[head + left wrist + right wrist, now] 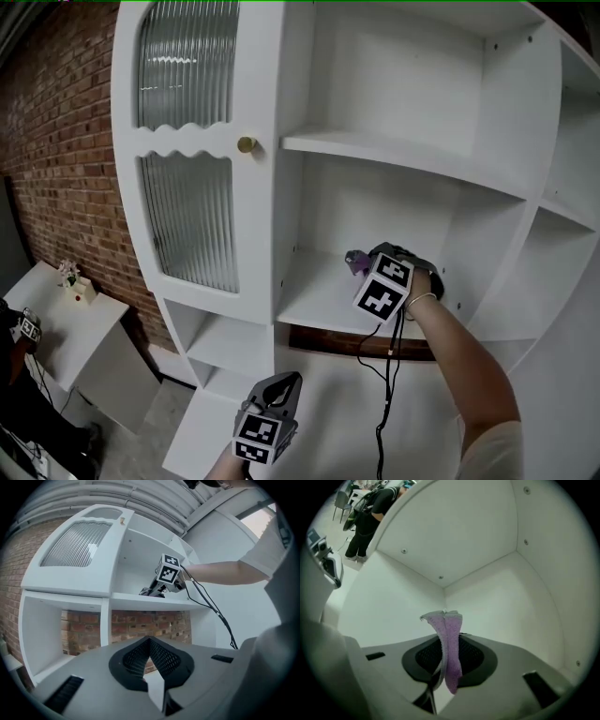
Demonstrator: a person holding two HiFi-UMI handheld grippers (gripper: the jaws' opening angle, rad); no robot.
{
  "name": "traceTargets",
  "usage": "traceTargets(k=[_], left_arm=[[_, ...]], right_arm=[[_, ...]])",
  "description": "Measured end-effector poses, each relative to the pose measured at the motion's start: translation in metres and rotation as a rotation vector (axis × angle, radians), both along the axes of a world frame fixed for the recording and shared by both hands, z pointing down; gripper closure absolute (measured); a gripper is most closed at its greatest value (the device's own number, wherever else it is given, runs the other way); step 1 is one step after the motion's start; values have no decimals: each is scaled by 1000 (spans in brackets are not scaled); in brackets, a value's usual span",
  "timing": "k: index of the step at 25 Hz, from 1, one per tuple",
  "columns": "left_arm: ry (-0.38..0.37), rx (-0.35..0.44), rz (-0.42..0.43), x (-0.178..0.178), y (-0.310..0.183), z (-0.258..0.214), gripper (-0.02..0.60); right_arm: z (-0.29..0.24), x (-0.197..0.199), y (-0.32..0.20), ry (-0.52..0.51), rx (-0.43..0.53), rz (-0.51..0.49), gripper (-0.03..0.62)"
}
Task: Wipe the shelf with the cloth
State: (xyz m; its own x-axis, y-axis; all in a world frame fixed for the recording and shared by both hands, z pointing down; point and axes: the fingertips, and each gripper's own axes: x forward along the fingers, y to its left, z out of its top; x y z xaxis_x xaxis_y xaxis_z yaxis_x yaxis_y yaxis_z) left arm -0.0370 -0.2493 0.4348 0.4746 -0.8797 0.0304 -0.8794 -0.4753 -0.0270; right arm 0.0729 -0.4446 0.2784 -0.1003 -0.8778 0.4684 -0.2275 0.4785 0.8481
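A small purple cloth [356,261] is pinched in my right gripper [364,264], which is shut on it and reaches into the middle compartment of the white cabinet, low over its shelf [314,302]. In the right gripper view the cloth [449,644] sticks up from between the shut jaws, which face the compartment's bare white back corner [443,588]. My left gripper [284,386] hangs low in front of the cabinet, shut with nothing in it. In the left gripper view its tips [150,641] meet, and the right gripper's marker cube [169,573] shows above on the shelf [150,603].
A ribbed glass door with a brass knob [247,144] closes the cabinet's left side. A brick wall [56,141] stands behind. A black cable [384,394] hangs from the right gripper. A small white table [66,323] is at lower left. A person in dark clothes [370,513] stands far off.
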Motion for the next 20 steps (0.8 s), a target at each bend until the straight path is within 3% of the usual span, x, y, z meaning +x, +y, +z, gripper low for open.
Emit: traceTargets(k=[5, 11, 20], left_arm=[[-7, -53, -20, -5, -14, 20, 568], [-37, -34, 2, 0, -33, 16, 568], [-34, -2, 23, 7, -36, 2, 568]], right_arm=[[15, 11, -43, 94, 44, 29, 514], [29, 9, -64, 75, 5, 23, 514], [38, 10, -42, -20, -103, 1, 516]])
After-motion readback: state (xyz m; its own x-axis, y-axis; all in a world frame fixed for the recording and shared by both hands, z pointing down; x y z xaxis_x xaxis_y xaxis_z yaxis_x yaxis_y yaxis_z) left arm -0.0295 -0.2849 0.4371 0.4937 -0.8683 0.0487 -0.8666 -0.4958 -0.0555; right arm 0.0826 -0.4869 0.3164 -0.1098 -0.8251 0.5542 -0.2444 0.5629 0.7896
